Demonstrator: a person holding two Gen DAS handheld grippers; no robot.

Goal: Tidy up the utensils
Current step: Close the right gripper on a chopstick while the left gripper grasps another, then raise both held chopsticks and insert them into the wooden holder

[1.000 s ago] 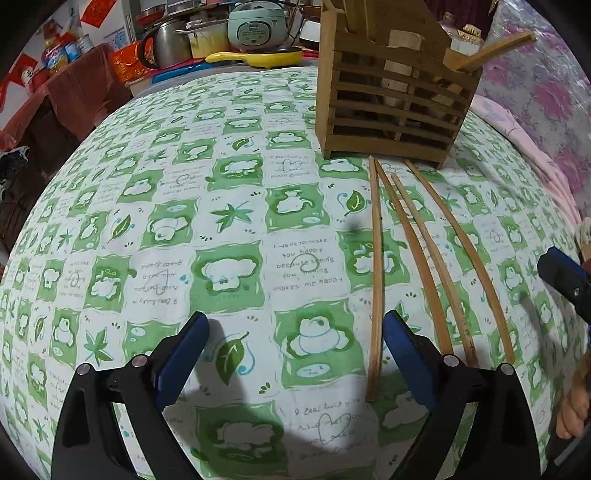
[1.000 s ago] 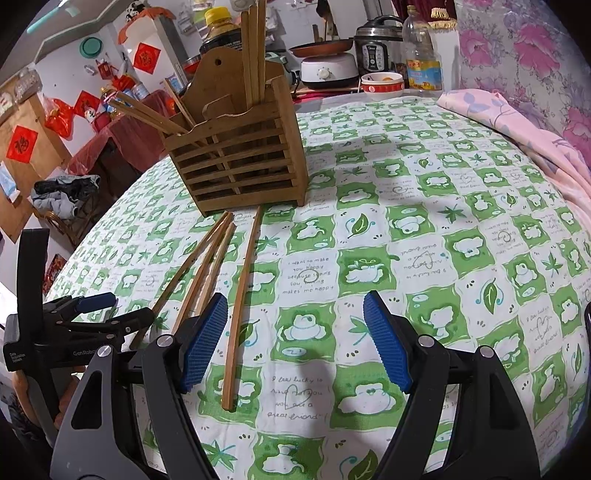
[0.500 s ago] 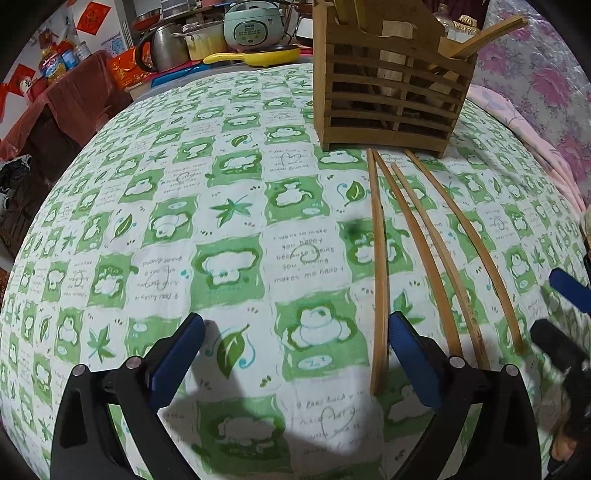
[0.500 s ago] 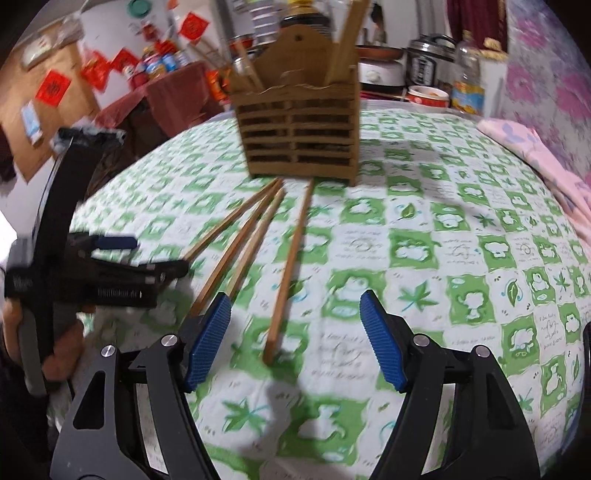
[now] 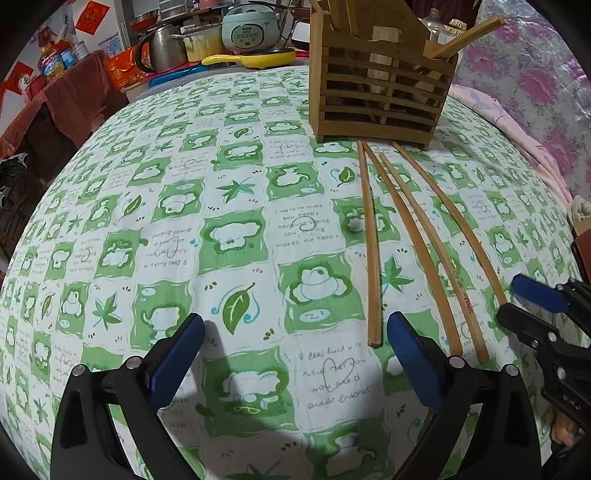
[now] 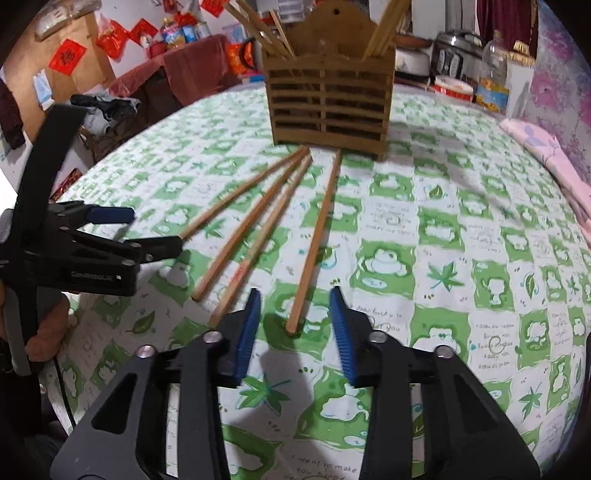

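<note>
Right gripper [image 6: 293,325]: fingers spread and empty, straddling the near tip of the rightmost chopstick [image 6: 314,254]; judged to be lined up to pinch that stick.
Left gripper [image 5: 295,362]: fingers spread wide, holding nothing, hovering over bare tablecloth [image 5: 184,221] towards the table's near edge; its right pad sits just beside the near end of the leftmost chopstick [image 5: 371,251].
Loose chopsticks: four lie flat on the cloth, fanned out, far ends converging just in front of the holder; likely laid there for one-by-one pickup.
Wooden holder [image 6: 328,107]: slatted bamboo box standing upright near the table's far edge, already bearing several chopsticks leaning out of its top.
In the way: each gripper shows at the side of the other's view, close by the outer sticks; they could crowd one another.
Beyond the table: rice cooker [image 5: 249,27], kettle [image 5: 159,50], yellow pan [image 5: 255,59], pink floral cloth [image 6: 546,155] at the right edge.
</note>
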